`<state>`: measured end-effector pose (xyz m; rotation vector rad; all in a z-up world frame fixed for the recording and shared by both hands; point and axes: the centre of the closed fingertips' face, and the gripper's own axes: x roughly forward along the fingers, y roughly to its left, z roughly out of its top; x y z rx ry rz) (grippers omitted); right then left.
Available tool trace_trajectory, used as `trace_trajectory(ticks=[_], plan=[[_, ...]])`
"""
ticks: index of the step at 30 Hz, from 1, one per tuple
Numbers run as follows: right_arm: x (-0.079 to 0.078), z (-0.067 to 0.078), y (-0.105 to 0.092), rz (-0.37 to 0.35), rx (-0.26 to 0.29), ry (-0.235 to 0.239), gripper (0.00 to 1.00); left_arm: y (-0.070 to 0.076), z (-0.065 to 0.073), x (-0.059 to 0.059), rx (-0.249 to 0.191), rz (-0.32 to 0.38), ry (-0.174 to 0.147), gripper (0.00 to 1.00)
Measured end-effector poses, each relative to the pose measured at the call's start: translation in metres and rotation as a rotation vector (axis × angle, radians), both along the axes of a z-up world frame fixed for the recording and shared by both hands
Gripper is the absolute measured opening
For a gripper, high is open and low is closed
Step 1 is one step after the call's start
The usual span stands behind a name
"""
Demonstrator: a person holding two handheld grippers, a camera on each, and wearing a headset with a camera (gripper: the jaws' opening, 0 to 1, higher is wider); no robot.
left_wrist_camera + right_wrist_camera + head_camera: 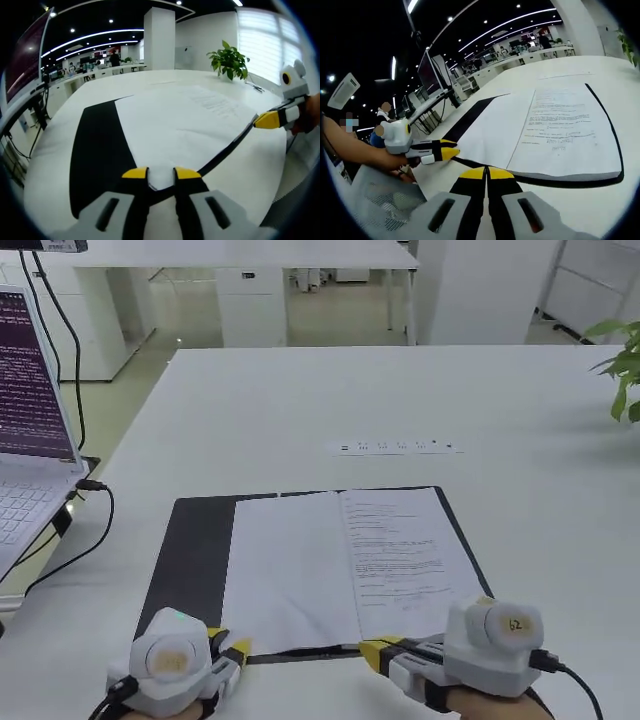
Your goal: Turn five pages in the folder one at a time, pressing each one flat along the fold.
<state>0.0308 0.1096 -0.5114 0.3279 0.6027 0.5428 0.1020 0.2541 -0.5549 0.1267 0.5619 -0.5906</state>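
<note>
Near the bottom edge: a page could crease, or 2 could lift

On the white table [300, 400] the folder [190, 560] lay open and flat. It had a blank page [290, 570] on its left and a printed page [410, 550] on its right. The left gripper [230, 643] sat at the bottom corner of the blank page. Its jaws stood a little apart. In the left gripper view the paper corner showed between the tips, and it did not look pinched. The right gripper [378, 652] sat just beside the bottom edge, near the fold. Its jaws were pressed together with nothing in them.

Things could go wrong from there. The printed pages made a thick stack, so closed jaws might push under 2 sheets and not 1. A hard push could bend the corner or tear it. The folder might slide on the smooth table if nothing held it down. A press away from the fold might leave the page humped up.
</note>
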Motion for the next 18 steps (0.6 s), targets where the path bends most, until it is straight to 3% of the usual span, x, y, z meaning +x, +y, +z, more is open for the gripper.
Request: trace_trajectory(ticks=[3,6,8,12,14,16,18], plan=[[-0.002,0.011,-0.004,-0.020,0.012,-0.003,0.00,-0.003,0.000,-0.001,0.014,-0.019,0.033,0.22],[-0.003,0.024,-0.009,-0.065,0.073,0.021,0.00,-0.011,0.002,-0.009,-0.001,-0.027,0.117,0.33],[-0.005,0.033,-0.017,-0.083,0.082,0.027,0.00,-0.014,0.006,-0.013,0.005,-0.034,0.148,0.36],[-0.004,0.052,-0.038,-0.144,0.089,0.011,0.00,-0.026,0.032,-0.024,-0.056,-0.052,0.151,0.36],[-0.005,0.059,-0.050,-0.183,0.104,0.010,0.00,-0.029,0.041,-0.032,-0.120,-0.006,0.208,0.36],[-0.007,0.064,-0.059,-0.201,0.102,-0.003,0.00,-0.028,0.046,-0.036,-0.143,0.030,0.237,0.35],[-0.011,0.065,-0.068,-0.220,0.087,0.004,0.00,-0.031,0.055,-0.041,-0.186,0.038,0.242,0.35]])
